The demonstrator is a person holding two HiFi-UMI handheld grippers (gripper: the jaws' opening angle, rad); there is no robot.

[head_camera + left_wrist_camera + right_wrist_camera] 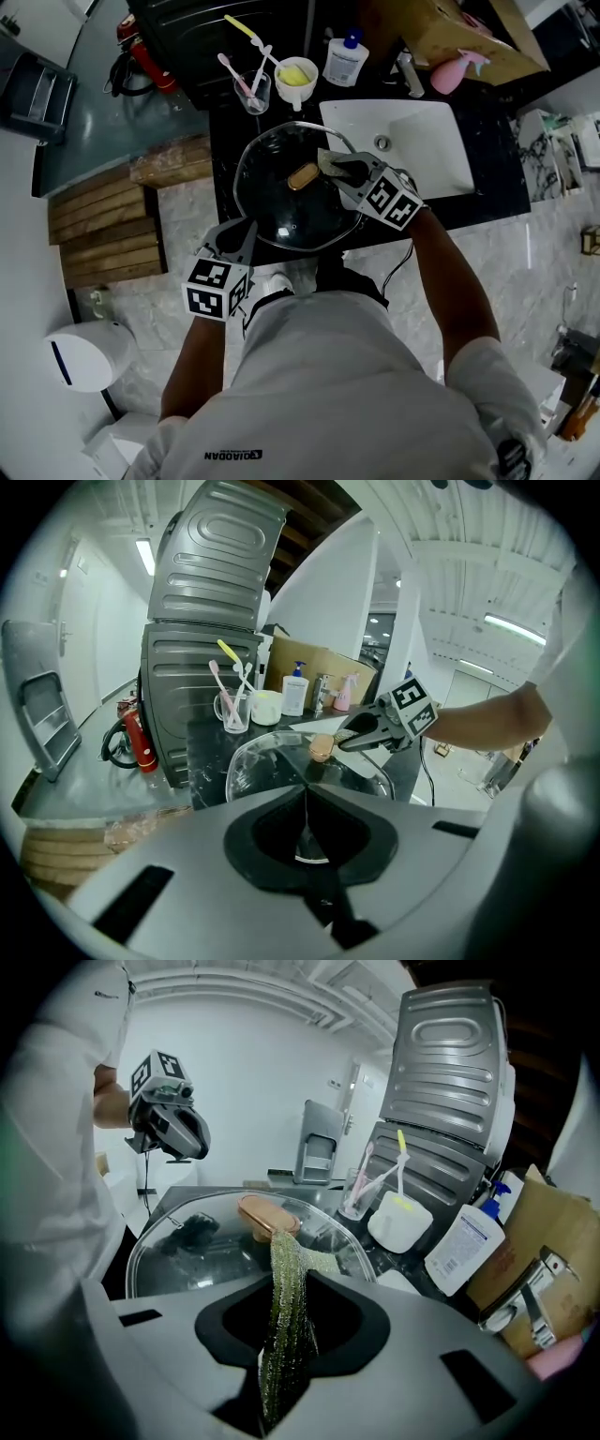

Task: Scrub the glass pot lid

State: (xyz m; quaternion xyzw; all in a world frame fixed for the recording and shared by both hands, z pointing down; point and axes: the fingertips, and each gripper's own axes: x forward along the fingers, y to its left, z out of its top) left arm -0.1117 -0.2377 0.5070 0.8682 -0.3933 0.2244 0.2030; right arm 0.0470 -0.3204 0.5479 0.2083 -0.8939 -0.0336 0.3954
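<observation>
The glass pot lid [281, 211] is a single round, clear dome with a thin metal rim. It lies on the black, glossy counter [225, 141], just left of the white rectangular sink [422, 141]. One flat, oval, tan knob [302, 176] sits at its centre.

There are two grippers, each carrying a marker cube. The left gripper [237, 234] is at the lid's near left edge, with its jaws pressed together on the rim. The right gripper [330, 164] reaches in from the right, its jaws clamped on one strip of coarse, glittery green mesh scouring cloth [284, 1283]. The strip's free end touches the knob.

At the far edge of the counter stand:
- one clear tumbler [253, 92] holding two pale pink toothbrushes
- one white cup [297, 96] with yellow inside
- one white plastic bottle [345, 61] with a blue cap
- one pink spray bottle [450, 73]

A third toothbrush, yellow, rises beside the cups. Which cup holds it cannot be told.
</observation>
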